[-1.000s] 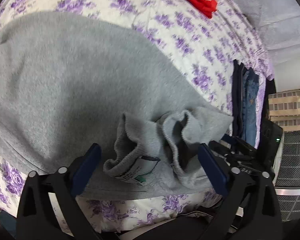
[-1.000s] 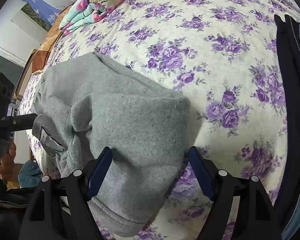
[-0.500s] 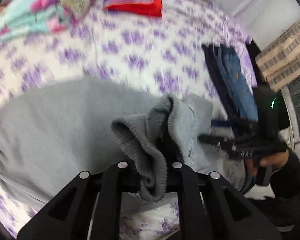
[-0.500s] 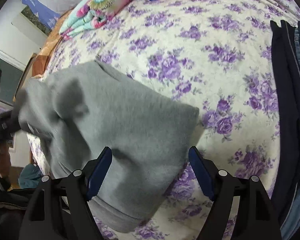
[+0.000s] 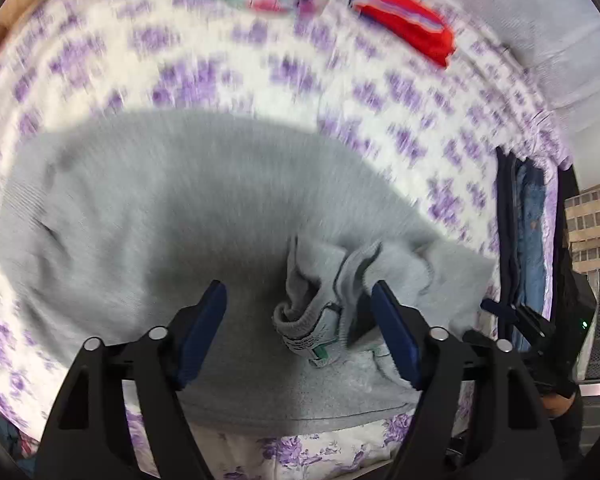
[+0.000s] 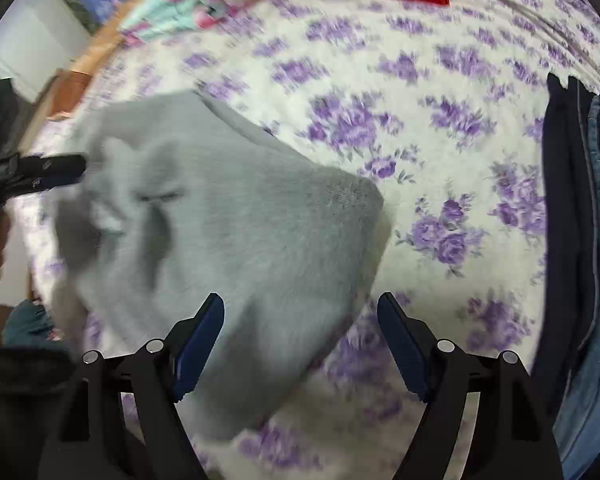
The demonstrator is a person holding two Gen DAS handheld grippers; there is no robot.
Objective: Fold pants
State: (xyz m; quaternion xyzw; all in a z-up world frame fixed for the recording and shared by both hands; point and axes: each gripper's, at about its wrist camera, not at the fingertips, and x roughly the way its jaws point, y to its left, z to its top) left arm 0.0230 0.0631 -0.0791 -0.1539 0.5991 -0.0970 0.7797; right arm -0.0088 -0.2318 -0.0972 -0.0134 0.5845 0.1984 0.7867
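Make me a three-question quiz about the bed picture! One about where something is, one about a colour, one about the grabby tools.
1. Where are the grey pants?
A. Hung on a chair
B. Lying on the flowered bed
C. On the floor

2. What colour is the folded cloth at the far end of the bed?
A. Red
B. Green
C. Yellow

3. How is the left tool right now?
A. Shut on the pants
B. Out of view
C. Open

Answers:
1 B, the pants spread over the purple-flowered sheet.
2 A, the cloth is bright red.
3 C, its two blue pads stand wide apart, with the bunched waistband between them but unclamped.
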